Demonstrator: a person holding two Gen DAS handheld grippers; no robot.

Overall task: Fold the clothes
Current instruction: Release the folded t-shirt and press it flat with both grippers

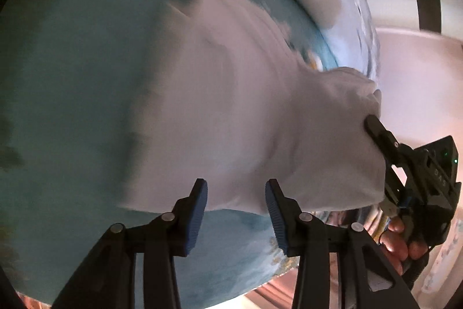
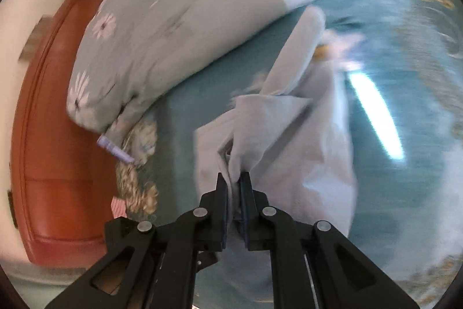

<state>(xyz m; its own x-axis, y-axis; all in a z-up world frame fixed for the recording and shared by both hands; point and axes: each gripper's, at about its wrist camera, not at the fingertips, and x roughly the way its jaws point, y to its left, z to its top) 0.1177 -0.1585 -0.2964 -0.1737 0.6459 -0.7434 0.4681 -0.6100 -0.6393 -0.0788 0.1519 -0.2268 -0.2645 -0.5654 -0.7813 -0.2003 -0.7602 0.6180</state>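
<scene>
While lifted: white garment (image 1: 220, 112) hangs mid-frame over the teal bed (image 1: 72, 54).
Right claw (image 2: 235, 184): clamped on bunched fabric, to raise it.
Left claw (image 1: 235, 201): half-open, empty, below the hem.

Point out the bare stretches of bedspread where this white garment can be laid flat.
Bare teal bedspread lies wide beyond the white garment, on the side away from the pillow. A narrower strip separates garment and pillow. By the pillow's corner it is crowded.

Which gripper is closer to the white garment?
Right. The right gripper is clamped on a bunched edge of the white garment. The left gripper hangs open just off its near edge, nothing between the pads.
</scene>
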